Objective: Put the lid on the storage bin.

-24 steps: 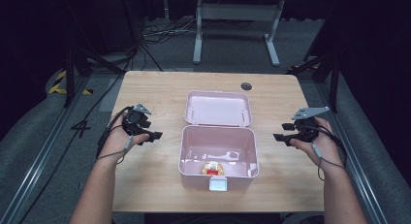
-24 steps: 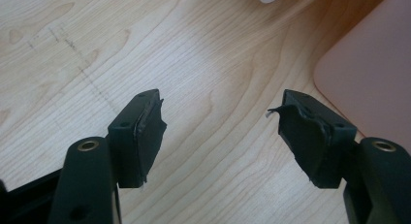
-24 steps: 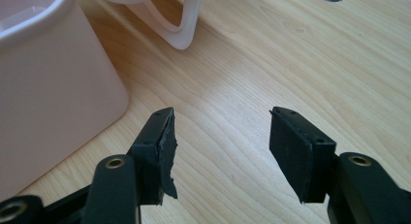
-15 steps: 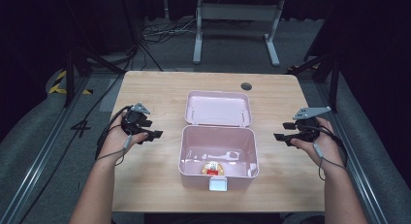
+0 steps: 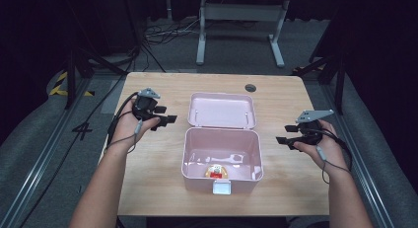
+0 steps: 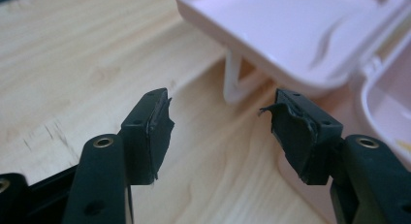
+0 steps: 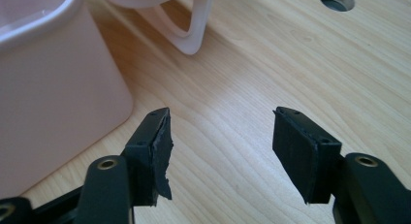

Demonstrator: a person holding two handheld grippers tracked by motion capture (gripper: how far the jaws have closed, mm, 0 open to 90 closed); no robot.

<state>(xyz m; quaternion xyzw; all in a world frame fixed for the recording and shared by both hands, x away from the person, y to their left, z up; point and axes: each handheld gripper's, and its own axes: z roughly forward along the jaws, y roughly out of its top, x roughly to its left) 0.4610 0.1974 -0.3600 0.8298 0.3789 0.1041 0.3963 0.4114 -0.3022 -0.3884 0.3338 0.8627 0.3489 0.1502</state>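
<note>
An open pink plastic box [image 5: 194,156] stands mid-table, its lid [image 5: 222,109] folded back flat behind it. A small red, yellow and white item [image 5: 216,171] lies inside near the front wall, above the white latch [image 5: 223,188]. My left gripper [image 5: 166,121] is held left of the lid, open and holding nothing. In the left gripper view, the open gripper [image 6: 218,122] faces the lid [image 6: 291,30] and its white handle [image 6: 232,86]. My right gripper [image 5: 285,134], also open, hovers right of the box; in its own view the gripper [image 7: 220,136] points past the box wall [image 7: 53,88].
The wooden table [image 5: 148,169] has a round cable hole [image 5: 250,88] at the back right, also seen as the hole [image 7: 337,0] in the right gripper view. A white frame [image 5: 236,20] and cables lie on the floor behind. Dark rails run along both table sides.
My left gripper has moved a little farther from the person, toward the lid's side. The right gripper and the box stay where they were.
</note>
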